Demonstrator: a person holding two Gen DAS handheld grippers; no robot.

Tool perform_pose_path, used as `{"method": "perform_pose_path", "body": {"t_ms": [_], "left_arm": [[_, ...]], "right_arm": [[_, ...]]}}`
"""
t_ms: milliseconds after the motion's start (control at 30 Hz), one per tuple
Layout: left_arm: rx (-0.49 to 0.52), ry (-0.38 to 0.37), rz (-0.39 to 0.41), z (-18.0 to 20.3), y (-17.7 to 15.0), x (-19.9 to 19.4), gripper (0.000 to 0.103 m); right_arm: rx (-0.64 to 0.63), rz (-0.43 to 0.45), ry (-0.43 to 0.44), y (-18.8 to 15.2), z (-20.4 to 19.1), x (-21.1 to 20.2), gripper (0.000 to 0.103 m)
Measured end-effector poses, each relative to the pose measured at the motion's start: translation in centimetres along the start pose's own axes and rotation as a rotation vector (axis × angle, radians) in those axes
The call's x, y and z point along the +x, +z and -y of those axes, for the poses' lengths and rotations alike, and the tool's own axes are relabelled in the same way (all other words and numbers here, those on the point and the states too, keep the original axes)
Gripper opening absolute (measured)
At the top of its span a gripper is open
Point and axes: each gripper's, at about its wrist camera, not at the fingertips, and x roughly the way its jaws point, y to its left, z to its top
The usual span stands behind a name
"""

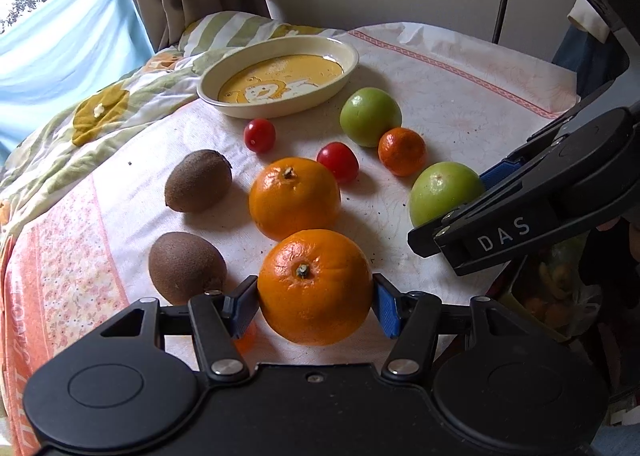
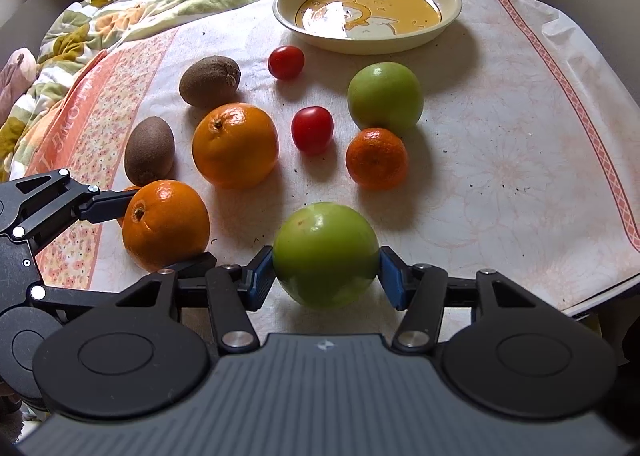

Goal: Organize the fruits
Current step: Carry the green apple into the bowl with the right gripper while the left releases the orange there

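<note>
Left claw [image 1: 316, 298] gripped an orange [image 1: 315, 286]. Right claw [image 2: 326, 270] gripped a green apple [image 2: 326, 254] (both fruits on the cloth [image 2: 500, 159]). Dish [image 2: 452, 21] stood beyond.

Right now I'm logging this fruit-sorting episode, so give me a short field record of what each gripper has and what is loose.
left gripper: shut on near large orange
right gripper: shut on near green apple
cream oval dish: holds no fruit
loose on cloth: second large orange, small mandarin, far green apple, two red tomatoes, two brown kiwis
</note>
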Motion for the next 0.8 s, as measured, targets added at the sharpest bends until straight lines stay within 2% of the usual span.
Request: {"method": "perform_pose_path", "body": {"t_ms": [200,400,533,800], "left_arm": [[-0.025,0.031,0.03,-0.4,0.8,-2.7,0.064],[-0.06,0.064,0.084,-1.0,3.1,-6.4,0.064],[-0.099,0.082,0.123,-1.9,5.2,-7.9,0.064],[-0.149,0.155,0.161,-3.1,10.0,-7.5,0.064]], "right_arm": [[-0.003,0.04,-0.001,0.6,-0.2,-2.2,0.07],[0.011,0.102,0.018,2.2,-0.3,-5.7,0.07],[0.039,0.131,0.079,4.2,0.4,-7.4,0.07],[-0.03,0.218,0.088,10.5,2.4,-8.8,0.07]]}}
